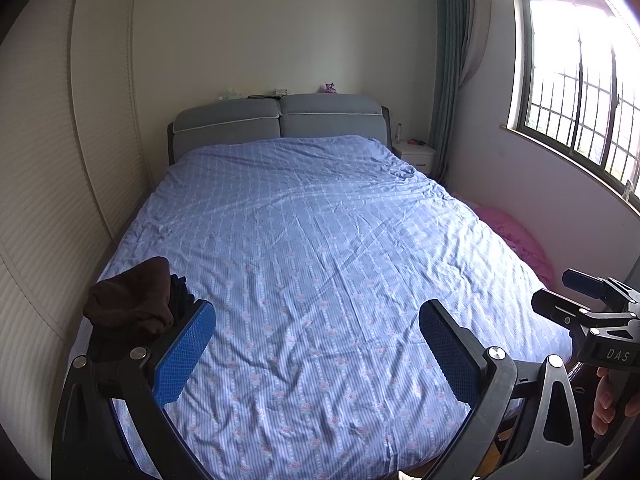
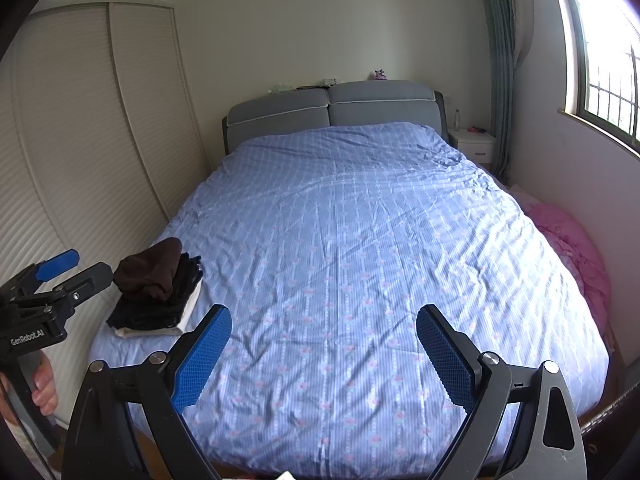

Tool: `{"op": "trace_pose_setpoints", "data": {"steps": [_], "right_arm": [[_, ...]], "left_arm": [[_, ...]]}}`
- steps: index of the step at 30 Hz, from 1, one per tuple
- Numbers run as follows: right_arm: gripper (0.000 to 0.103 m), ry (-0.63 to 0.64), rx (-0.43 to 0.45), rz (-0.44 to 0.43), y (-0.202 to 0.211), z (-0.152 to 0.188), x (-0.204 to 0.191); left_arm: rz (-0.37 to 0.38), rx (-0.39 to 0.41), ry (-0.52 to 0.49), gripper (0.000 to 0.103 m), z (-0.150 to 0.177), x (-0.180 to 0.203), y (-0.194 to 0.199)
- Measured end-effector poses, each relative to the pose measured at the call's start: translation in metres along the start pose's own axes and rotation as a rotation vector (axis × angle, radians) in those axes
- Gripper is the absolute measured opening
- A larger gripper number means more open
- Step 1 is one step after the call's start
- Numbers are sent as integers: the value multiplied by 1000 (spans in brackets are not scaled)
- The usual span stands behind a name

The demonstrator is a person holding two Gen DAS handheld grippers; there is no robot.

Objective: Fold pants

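Grippers, left (image 1: pixel 318 344) and right (image 2: pixel 324 348), hover spread wide and empty over the foot of a blue bedspread (image 2: pixel 340 240). Pants (image 2: pixel 154 292), dark garments stacked on something white, sit near its left corner, clear of the open middle.

One bed (image 2: pixel 340 240) under one blue patterned cover (image 1: pixel 320 260); one stack of folded clothes (image 2: pixel 160 296) at its near left corner, with one brown garment (image 2: pixel 150 270) on top, black pieces (image 2: pixel 182 300) below whose number cannot be told, and one white piece (image 2: pixel 160 331) at the bottom; two grey headboard cushions (image 2: pixel 280 118) (image 2: pixel 382 104) at the far edge; two grippers, left gripper (image 1: pixel 318 354) and right gripper (image 2: pixel 324 354), each with two blue pads; one white nightstand (image 2: pixel 474 146); one bottle (image 2: pixel 457 119); one pink bundle (image 2: pixel 572 248) along the right edge; one window (image 1: pixel 580 84).
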State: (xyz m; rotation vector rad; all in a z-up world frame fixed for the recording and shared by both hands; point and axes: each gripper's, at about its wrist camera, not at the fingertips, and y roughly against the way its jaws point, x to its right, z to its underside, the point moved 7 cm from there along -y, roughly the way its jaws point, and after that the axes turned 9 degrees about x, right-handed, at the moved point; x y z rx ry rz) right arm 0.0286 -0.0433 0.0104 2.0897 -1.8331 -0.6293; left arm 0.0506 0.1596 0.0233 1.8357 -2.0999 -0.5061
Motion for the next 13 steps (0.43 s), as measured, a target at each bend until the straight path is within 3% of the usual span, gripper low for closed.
{"op": "trace_pose_setpoints", "data": {"steps": [13], "right_arm": [[95,-1,0,5,1,1,2]], "left_arm": [[-2,-11,10,103,1,1,-3]]}}
